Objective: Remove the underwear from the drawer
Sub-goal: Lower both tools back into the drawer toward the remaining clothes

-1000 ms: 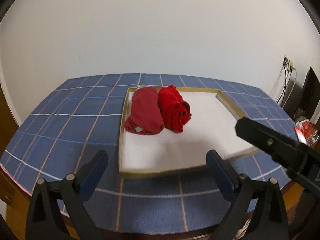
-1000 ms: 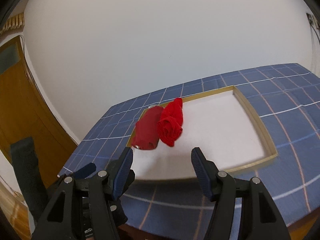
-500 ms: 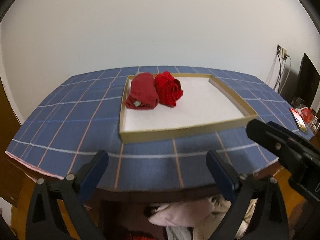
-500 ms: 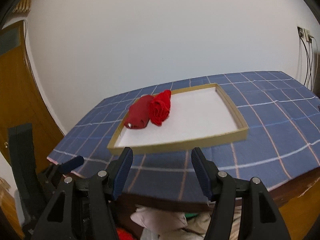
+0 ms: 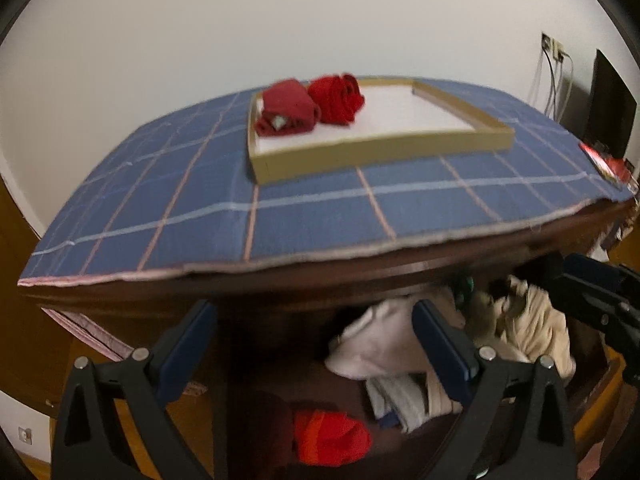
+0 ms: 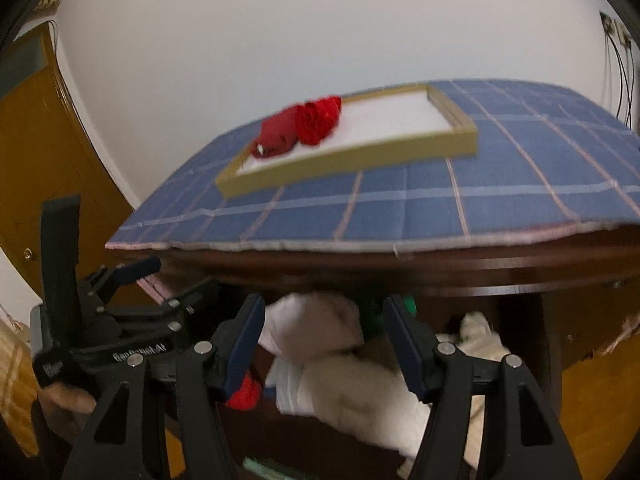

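Both grippers point down over the front edge of a table covered with a blue checked cloth point(image 5: 320, 208), toward the open drawer point(image 5: 592, 384) beneath it. The left gripper point(image 5: 314, 344) has its jaws spread wide with nothing between them, and the right gripper point(image 6: 324, 344) likewise stands open and empty, its blue pads framing the heap of clothes below. In the drawer, the left wrist view shows a rolled red piece of underwear point(image 5: 332, 438) lying low at the front, between the left gripper's fingers, beside a pile of pale pink and white garments point(image 5: 372, 348) and a crumpled beige garment point(image 5: 532, 320) further right. The right wrist view shows only a small part of that red roll point(image 6: 246, 394), mostly hidden behind the left finger of the right gripper, while the pale garments point(image 6: 320, 332) fill its middle and something green point(image 6: 370, 314) peeks out behind them. On the tabletop sits a shallow cardboard tray point(image 5: 380, 150) with a white floor, holding a dark red roll point(image 5: 288, 110) and a bright red roll point(image 5: 336, 96) touching side by side at its far left corner. Only the right wrist view takes in the wooden door point(image 6: 44, 148) at the left and the body of the left gripper; only the left wrist view shows a dark screen point(image 5: 612, 108) at the far right.
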